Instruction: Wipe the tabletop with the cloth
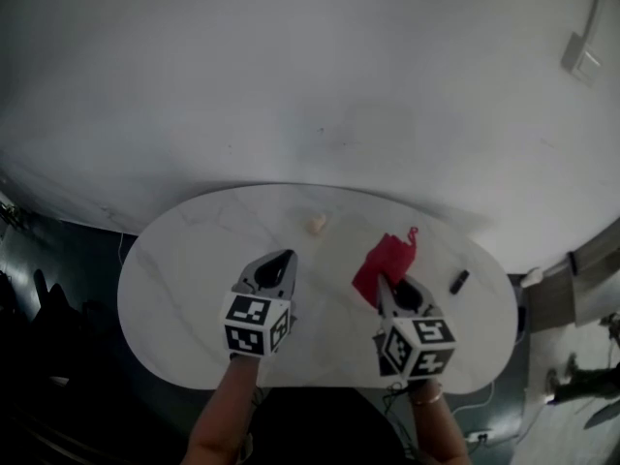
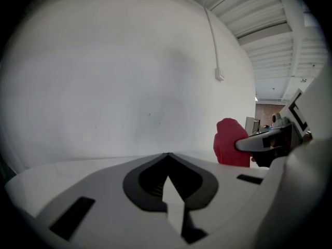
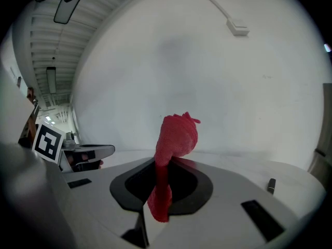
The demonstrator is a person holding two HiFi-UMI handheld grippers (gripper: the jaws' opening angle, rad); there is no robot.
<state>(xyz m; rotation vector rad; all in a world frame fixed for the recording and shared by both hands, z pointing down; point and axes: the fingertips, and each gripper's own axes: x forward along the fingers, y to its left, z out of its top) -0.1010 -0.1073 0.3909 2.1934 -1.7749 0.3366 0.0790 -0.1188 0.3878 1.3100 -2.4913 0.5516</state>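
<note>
Head view showed the right gripper [image 1: 384,281] clenched on the red cloth [image 1: 386,260], which stood bunched from its jaws over the right half of the tabletop [image 1: 184,260], seemingly held clear of the surface rather than pressed flat. The left gripper [image 1: 287,256] hovered near the middle, jaws closed on nothing. A small pale scrap [image 1: 317,224] lay near the far edge and a dark object [image 1: 459,281] toward the right end, so the wiping looked largely left to do.
</note>
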